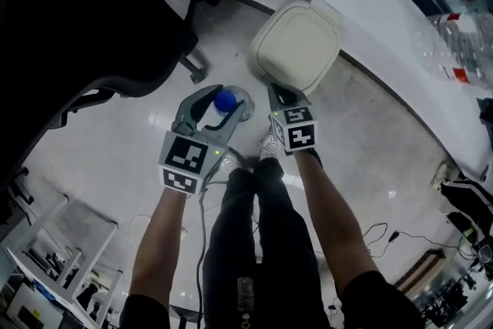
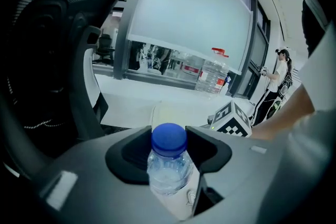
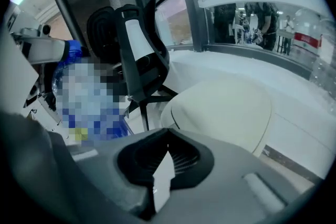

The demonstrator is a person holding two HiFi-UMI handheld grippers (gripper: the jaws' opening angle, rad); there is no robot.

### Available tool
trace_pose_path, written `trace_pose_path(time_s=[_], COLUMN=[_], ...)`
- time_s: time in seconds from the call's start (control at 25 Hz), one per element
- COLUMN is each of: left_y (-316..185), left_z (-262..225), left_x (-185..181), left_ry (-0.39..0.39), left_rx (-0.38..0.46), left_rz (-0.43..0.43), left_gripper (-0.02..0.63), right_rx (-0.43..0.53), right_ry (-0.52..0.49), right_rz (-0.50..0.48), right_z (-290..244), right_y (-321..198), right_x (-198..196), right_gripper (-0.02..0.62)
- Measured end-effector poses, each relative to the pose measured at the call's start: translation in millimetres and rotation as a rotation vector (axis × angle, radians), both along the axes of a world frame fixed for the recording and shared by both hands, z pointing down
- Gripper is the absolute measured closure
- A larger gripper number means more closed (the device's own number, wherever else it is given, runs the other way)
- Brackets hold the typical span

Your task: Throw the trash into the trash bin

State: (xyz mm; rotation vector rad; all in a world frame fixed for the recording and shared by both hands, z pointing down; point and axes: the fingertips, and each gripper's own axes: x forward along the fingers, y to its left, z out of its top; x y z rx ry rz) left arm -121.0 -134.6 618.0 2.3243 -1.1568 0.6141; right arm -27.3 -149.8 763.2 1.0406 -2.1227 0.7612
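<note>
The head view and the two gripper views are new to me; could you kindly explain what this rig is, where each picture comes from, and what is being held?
There is no robot here: a person holds a two-fingered gripper in each hand, each carrying a marker cube. The head view comes from a camera on the person's head, looking down past their arms and legs to the floor. The other two pictures come from cameras riding on the grippers, looking along their fingers. The left gripper is closed on a clear plastic bottle with a blue cap. The right gripper has its fingers together; whether the pale sliver between them is a scrap or just floor, I cannot tell. Ahead on the floor stands a cream trash bin, lid shut, near a black office chair.
</note>
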Motion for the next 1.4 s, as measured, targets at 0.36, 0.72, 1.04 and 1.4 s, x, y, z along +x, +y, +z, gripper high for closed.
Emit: trace_pose_path(time_s=[0.36, 0.72, 1.04, 1.4], left_y=[4.7, -13.0, -62.2, -108.3], left_z=[9.9, -28.6, -104.8, -98.5], left_x=[-8.3, -8.1, 7.4, 82.8], left_ry=[-0.01, -0.018, -0.004, -0.015], left_rx=[-0.017, 0.057, 0.196, 0.209], left_rz=[-0.011, -0.019, -0.038, 0.025], left_gripper=[0.397, 0.397, 0.397, 0.398], right_rx=[-0.012, 0.047, 0.093, 0.131], right_ry=[0.226, 0.078, 0.042, -0.016], right_rz=[-0.109, -0.057, -0.037, -0.004], right_z=[25.9, -13.4, -53.3, -97.8], right_y=[7.2, 5.9, 4.1, -14.4], right_x=[-5.5, 5.8, 33.6, 78.5], right_gripper=[0.594, 0.594, 0.594, 0.594])
